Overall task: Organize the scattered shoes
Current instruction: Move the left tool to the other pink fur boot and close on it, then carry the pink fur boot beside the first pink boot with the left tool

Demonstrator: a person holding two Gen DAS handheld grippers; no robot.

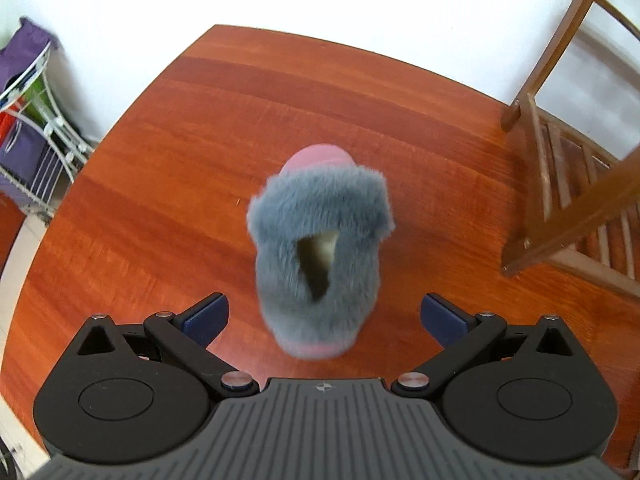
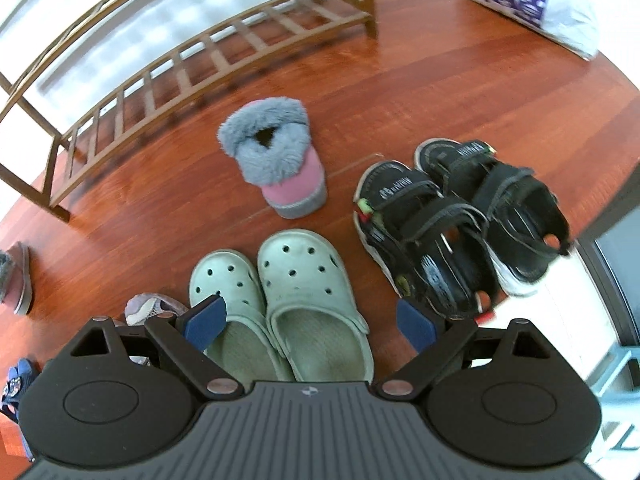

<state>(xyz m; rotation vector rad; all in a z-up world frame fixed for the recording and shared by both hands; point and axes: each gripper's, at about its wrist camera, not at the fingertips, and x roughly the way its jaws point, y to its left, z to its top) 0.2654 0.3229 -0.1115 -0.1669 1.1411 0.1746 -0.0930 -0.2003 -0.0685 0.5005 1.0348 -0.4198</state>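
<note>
Nearest the left gripper (image 1: 324, 318), whose jaws stand wide with nothing between them, a fur slipper (image 1: 320, 256) sits alone on the wood floor (image 1: 160, 160), its pink sole edge just ahead of the blue pads. By the look of it, it is light and very soft: the grey fur collar would squash flat under the fingers and could slip through a shallow pinch. The firmer hold is likely low on the body, across the sole and sidewalls, or one finger inside the opening and one outside the collar. A corner of the rack (image 1: 568, 184) shows at the right.

The right gripper (image 2: 310, 326) is also spread wide and empty, hovering over a pair of pale green clogs (image 2: 280, 300) lying side by side. They look like foam: light, springy, fairly grippy, best taken by the heel rim or the toe wall. To their right, touching each other, are two black sandals (image 2: 460, 232), floppier, with straps that may give way when pinched. Beyond the clogs stands a second fur slipper (image 2: 276, 164), well apart from the rack; whether it is the mate of the left one I cannot say. Farthest, the rack's slatted shelves (image 2: 200, 64) hold no shoes in this view. More footwear at the left edge is too cropped to tell.
</note>
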